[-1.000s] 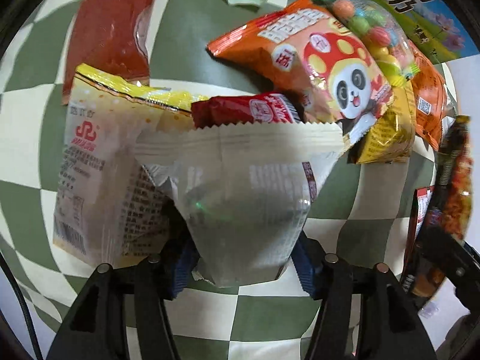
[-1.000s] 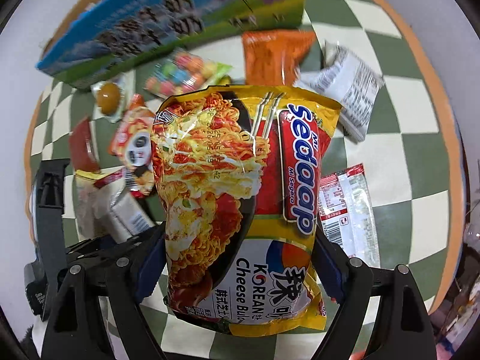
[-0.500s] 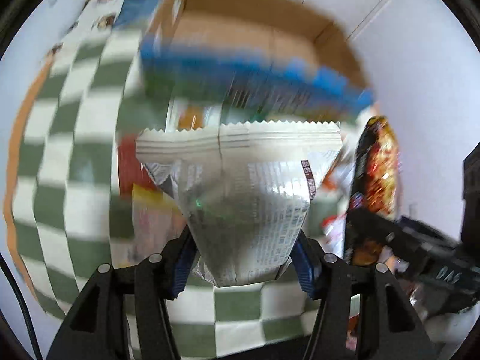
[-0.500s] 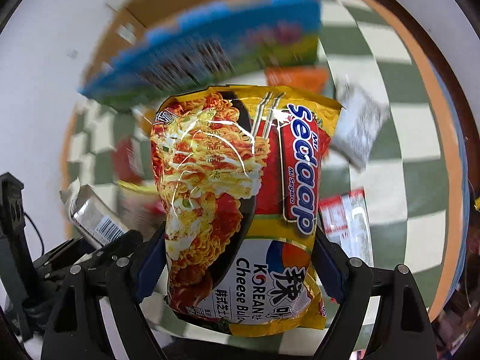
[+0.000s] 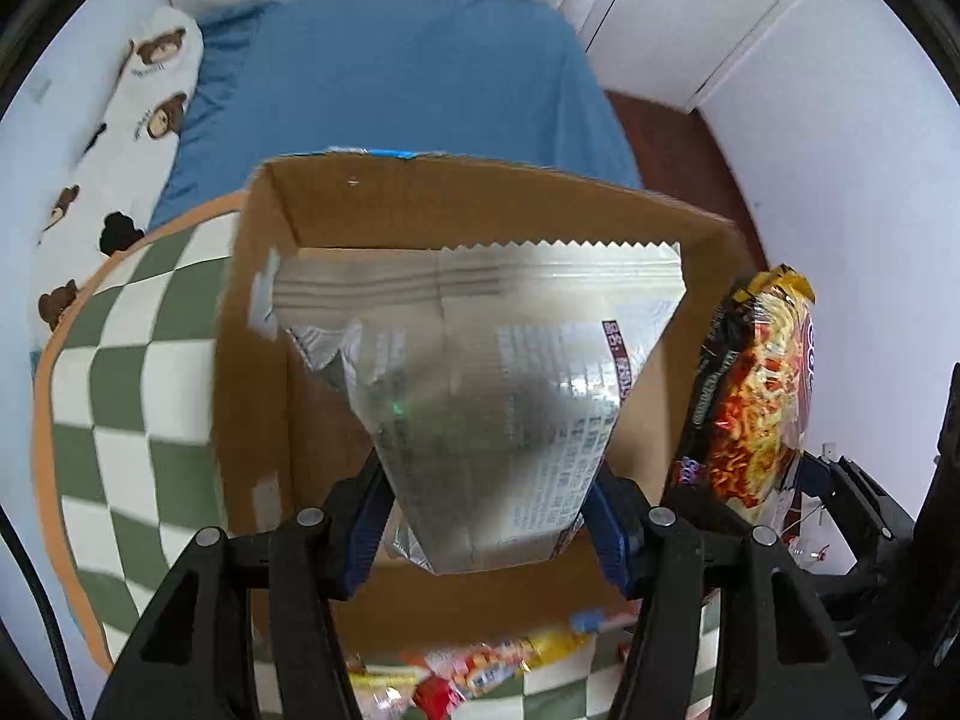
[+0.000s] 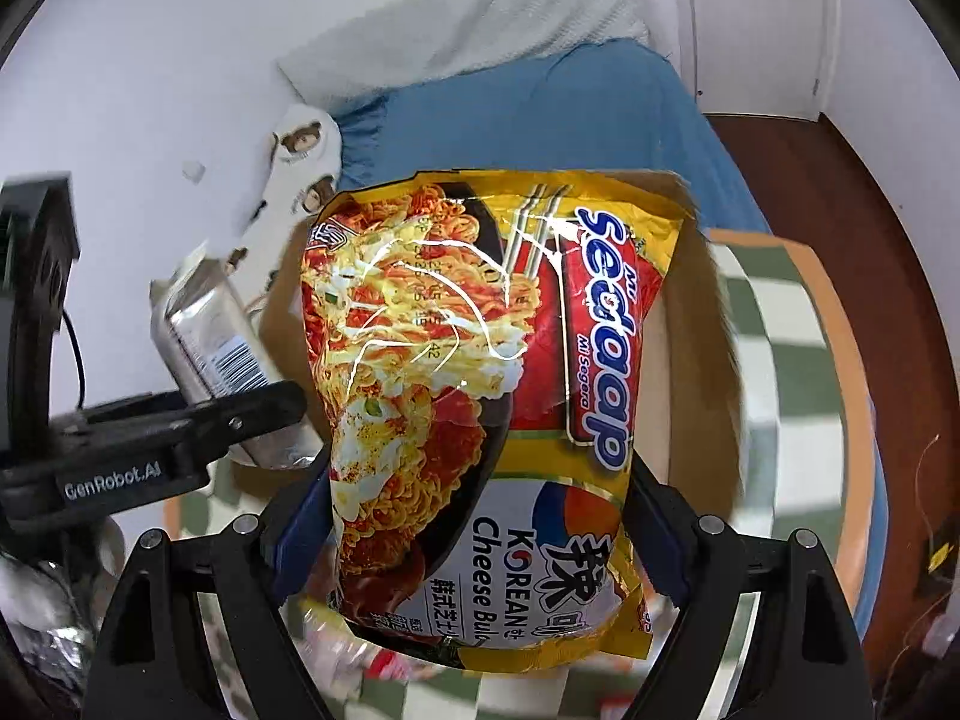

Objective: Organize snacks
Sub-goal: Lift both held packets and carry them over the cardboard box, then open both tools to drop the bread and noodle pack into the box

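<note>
A: What did each set of jaws have hold of?

B: The left gripper [image 5: 489, 516] was clamped on the bottom end of a crinkled silver foil snack packet [image 5: 480, 384], held upright over the mouth of the open brown cardboard box [image 5: 252, 372]. The right gripper [image 6: 480, 531] was closed on a glossy yellow-and-red instant noodle packet [image 6: 486, 396], which in the left view hung just beside the box's right wall.

A: How should the drop have gone, in your judgement?

B: I would have lowered the foil packet below the rim before opening the jaws, so its serrated top could not catch on the far wall. The noodle packet needed to move left, over the opening, and the two grippers were near enough that going one at a time looked safer.

A: And the count?

B: Two packets in hand, one box. On the green-and-white checked table [image 5: 120, 396], at the box's near side, lay a blurred cluster of loose colourful snack wrappers [image 5: 474, 672]; I could not count them. Beyond the box was a blue-covered bed [image 5: 408, 78].
</note>
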A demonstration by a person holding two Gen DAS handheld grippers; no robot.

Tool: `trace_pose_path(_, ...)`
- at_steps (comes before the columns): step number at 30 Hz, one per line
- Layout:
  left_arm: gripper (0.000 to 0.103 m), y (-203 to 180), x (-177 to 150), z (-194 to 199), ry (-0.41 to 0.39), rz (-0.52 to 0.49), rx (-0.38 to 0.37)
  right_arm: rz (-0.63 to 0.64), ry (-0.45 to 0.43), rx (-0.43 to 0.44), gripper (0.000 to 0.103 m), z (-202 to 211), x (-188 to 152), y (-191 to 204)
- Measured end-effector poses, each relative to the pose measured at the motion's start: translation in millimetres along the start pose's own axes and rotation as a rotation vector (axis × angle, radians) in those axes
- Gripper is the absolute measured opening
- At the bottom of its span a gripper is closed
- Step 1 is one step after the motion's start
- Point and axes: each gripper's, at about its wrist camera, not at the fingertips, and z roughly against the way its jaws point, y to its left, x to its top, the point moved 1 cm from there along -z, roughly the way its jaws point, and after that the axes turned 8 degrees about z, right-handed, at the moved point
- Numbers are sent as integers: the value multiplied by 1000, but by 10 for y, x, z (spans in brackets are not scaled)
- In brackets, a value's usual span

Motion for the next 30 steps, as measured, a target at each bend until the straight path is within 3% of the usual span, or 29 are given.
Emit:
trace_pose_path(7, 56, 100, 412, -757, 124, -4, 64, -2, 123, -23, 88, -938, 388, -110)
trace_pose_path(11, 57, 145, 522, -1006, 167, 4, 104, -13, 190, -14, 89, -1364, 483, -263)
trace_pose_path(15, 60, 190, 524, -1128, 190, 36, 82, -8, 244, -29, 94, -1667, 499, -361)
trace_pose_path(18, 80, 241, 491, -1105, 156, 41, 90, -14, 235, -48, 96, -1665, 467, -428)
trace_pose_path(27, 80, 227, 143, -580, -35, 31, 135, -39, 172, -93, 96, -1221, 232, -500)
trace_pose_path(30, 80, 208, -11, -343, -111, 19, 149, -24, 121, -125, 96, -873, 165, -425)
